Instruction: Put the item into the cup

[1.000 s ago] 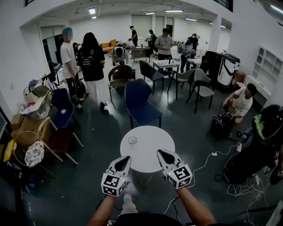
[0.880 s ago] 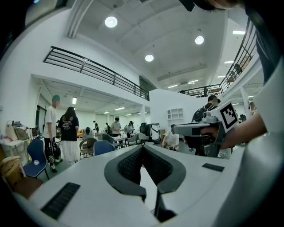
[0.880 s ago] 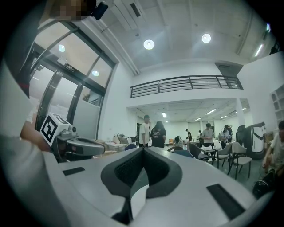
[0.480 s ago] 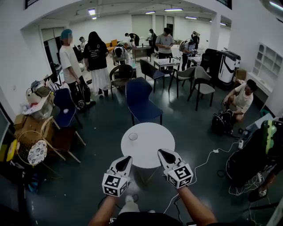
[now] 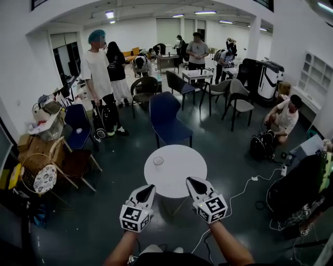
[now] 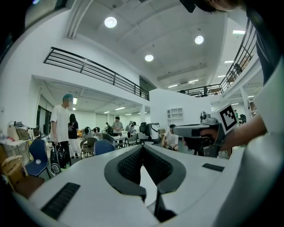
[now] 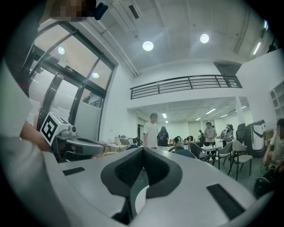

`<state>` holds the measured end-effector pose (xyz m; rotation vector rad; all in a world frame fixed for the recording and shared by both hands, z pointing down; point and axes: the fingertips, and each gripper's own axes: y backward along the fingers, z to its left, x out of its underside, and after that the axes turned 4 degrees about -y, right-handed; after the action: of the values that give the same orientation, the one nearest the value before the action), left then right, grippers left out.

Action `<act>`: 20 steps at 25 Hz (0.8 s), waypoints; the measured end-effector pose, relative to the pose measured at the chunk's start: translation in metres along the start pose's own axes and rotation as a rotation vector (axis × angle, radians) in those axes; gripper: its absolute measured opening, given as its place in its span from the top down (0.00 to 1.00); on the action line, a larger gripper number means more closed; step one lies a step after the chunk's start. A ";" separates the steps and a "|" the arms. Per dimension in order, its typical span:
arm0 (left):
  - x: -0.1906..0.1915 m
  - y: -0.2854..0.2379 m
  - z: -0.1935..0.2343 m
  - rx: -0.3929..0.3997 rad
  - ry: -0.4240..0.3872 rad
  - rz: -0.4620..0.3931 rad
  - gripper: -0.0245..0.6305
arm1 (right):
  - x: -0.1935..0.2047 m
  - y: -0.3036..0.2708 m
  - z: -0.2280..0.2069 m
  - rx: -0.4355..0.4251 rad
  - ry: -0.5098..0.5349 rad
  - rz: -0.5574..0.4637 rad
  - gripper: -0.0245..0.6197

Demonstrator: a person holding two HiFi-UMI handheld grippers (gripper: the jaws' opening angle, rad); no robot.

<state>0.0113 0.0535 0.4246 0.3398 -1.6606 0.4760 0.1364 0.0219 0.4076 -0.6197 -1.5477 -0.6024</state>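
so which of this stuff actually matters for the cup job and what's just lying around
For the job: small clear cup; round white table; left gripper and right gripper, both shut and empty. No item in sight.
Lying about: dark blue chair; wicker chair; person in white t-shirt.

Bright ceiling lights [image 6: 110, 21] overhead; strong fisheye bending, dark corners.

White walls [image 5: 21, 67] are enclosing a hall over a dark grey floor [image 5: 119, 171], which is reflecting the ceiling strip lights [image 5: 205, 12]. A round white table [image 5: 182, 174] is standing at centre. A blue chair [image 5: 165, 117] is sitting beyond it at 12 o'clock, with grey chairs [image 5: 237, 98] at 1 o'clock. White shelving [image 5: 315, 78] is lining the wall at 2 o'clock. White cables [image 5: 244, 189] are trailing at 4 o'clock. A railed balcony [image 6: 88, 68] is running overhead.
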 end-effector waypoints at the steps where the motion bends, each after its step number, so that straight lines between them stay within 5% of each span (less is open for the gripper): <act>1: 0.000 0.001 0.001 0.001 0.002 -0.002 0.94 | 0.000 0.000 0.002 -0.001 0.001 0.000 0.94; 20: -0.013 0.049 0.043 0.020 0.003 -0.022 0.94 | -0.012 -0.025 0.062 0.015 0.013 0.013 0.94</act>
<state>-0.0477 0.0744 0.4015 0.3713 -1.6486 0.4771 0.0749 0.0470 0.3913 -0.6130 -1.5331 -0.5837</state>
